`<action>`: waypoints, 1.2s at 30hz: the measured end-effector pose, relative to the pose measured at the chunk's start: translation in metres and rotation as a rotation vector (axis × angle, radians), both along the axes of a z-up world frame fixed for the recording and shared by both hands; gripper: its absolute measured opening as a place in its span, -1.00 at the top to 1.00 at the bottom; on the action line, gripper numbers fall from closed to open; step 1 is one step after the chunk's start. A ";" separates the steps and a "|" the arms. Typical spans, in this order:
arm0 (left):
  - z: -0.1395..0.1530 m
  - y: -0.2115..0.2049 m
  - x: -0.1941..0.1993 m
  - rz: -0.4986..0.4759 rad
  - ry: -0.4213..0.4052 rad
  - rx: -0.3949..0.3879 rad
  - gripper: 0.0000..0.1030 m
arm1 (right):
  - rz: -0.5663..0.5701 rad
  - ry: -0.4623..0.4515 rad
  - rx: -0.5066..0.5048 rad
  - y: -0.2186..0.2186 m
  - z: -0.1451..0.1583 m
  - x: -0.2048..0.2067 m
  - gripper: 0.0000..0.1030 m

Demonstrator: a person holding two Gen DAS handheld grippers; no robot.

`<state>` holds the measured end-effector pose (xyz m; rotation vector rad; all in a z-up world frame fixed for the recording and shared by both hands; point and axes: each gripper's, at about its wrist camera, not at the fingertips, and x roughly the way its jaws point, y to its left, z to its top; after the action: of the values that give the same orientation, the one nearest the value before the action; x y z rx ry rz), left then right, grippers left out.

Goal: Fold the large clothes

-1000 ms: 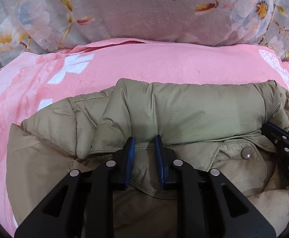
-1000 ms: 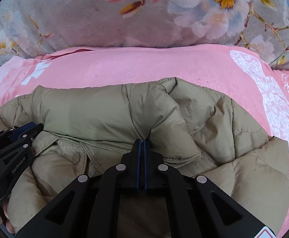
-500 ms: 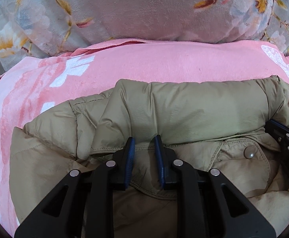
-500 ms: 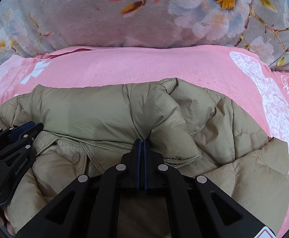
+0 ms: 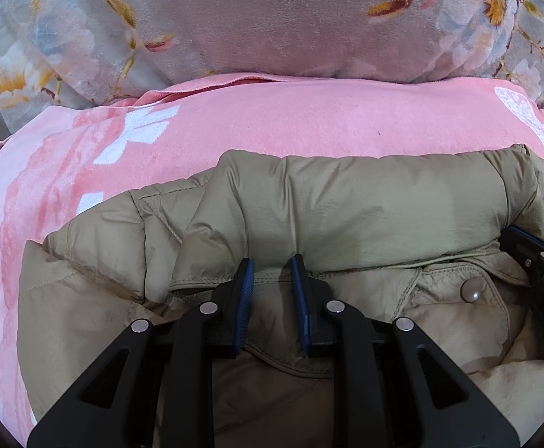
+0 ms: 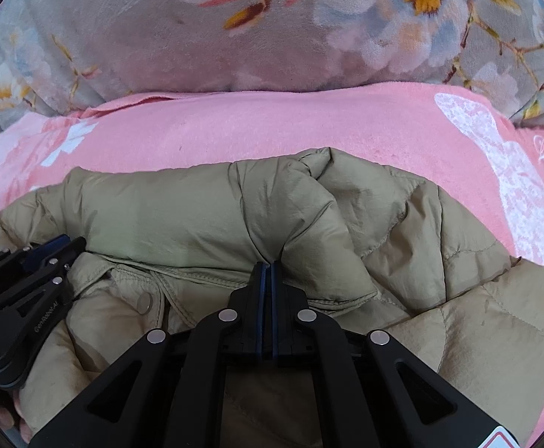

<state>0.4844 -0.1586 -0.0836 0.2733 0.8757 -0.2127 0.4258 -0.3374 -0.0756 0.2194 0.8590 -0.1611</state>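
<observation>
On my left feed, the left hand-held gripper [image 5: 272, 274] has its blue pads [image 5: 245, 287] parted by a narrow gap, and the stitched edge of the khaki puffer jacket [image 5: 346, 209] runs across that gap at the tips. Fabric sits between the pads, but I cannot tell whether they actually press on it or merely straddle the seam.

On my right feed, the right hand-held gripper [image 6: 268, 272] is clenched: its two pads meet face to face with only a thin line between them. The tips sit right at the base of a raised fold of the jacket [image 6: 309, 231], where the padded collar roll meets the seam. Whether a sliver of fabric is pinched there I cannot make out.

The jacket lies bunched on a pink blanket [image 5: 272, 119], its thick collar rolled across the far edge, its lining and a round snap button [image 5: 470, 293] turned up between the two tools. Each gripper shows at the edge of the other's view, the left one [image 6: 29, 298] low on the left of the right feed. Beyond the blanket rises a grey floral cushion [image 6: 159, 37].
</observation>
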 end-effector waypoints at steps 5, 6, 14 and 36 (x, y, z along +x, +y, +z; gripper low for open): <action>0.019 0.019 -0.023 0.022 0.016 -0.051 0.37 | -0.037 -0.040 0.185 -0.020 0.015 -0.042 0.82; 0.028 0.025 -0.034 0.027 0.012 -0.063 0.05 | -0.047 -0.053 0.202 -0.021 0.022 -0.059 0.59; 0.074 0.173 -0.184 0.076 0.068 -0.159 -0.74 | -0.057 -0.153 0.105 -0.030 0.050 -0.323 -0.55; 0.039 0.303 -0.357 0.260 0.313 -0.555 0.32 | -0.250 -0.145 0.457 -0.006 -0.026 -0.503 -0.17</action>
<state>0.1271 0.1440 -0.0447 -0.3993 1.1117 -0.2506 -0.0771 -0.3430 -0.1013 0.7595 0.7127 -0.1780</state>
